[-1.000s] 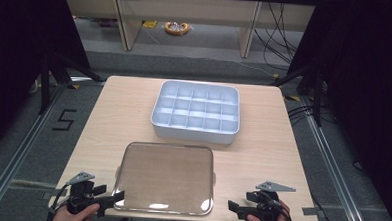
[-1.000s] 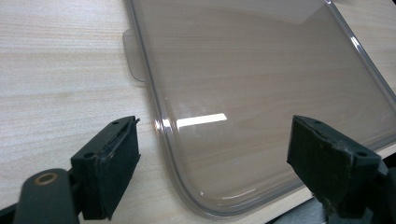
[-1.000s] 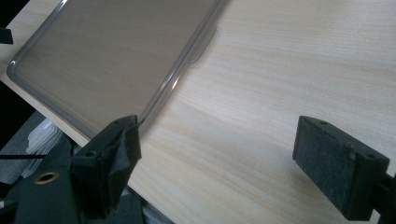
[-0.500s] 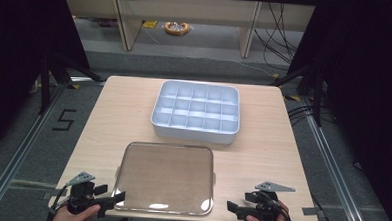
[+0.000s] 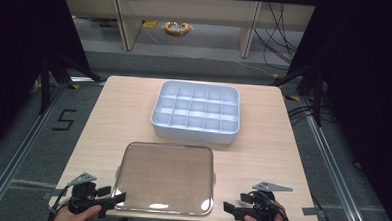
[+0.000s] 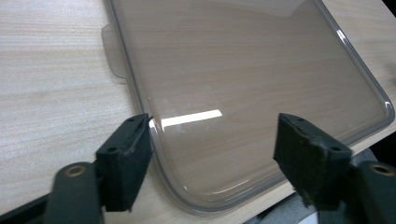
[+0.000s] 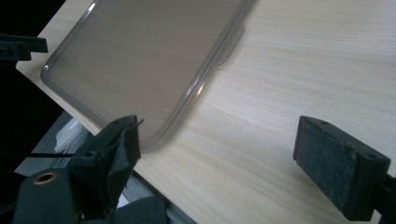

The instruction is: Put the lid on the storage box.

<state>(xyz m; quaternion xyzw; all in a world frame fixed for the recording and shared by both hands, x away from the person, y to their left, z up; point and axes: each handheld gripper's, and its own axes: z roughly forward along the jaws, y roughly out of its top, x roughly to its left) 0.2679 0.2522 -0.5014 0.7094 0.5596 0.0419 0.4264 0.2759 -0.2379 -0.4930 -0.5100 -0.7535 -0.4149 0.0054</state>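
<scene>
Clear lid [image 5: 165, 176] flat at near table [image 5: 118, 117] edge, tray [image 5: 196, 112] beyond; left claw [image 5: 114, 197] and right claw [image 5: 232, 208] both released; risk: thin rim slipping, lid sliding off.

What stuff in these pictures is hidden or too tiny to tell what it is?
- Orange round thing on the floor, high view: too small and far to identify.
- Clear rectangular plastic lid: its far end is cut off by the top edge in the left gripper view.
- Person's hands, high view: cut off by the bottom edge.
- White plastic compartment tray, high view: near cells partly hidden by its own wall.
</scene>
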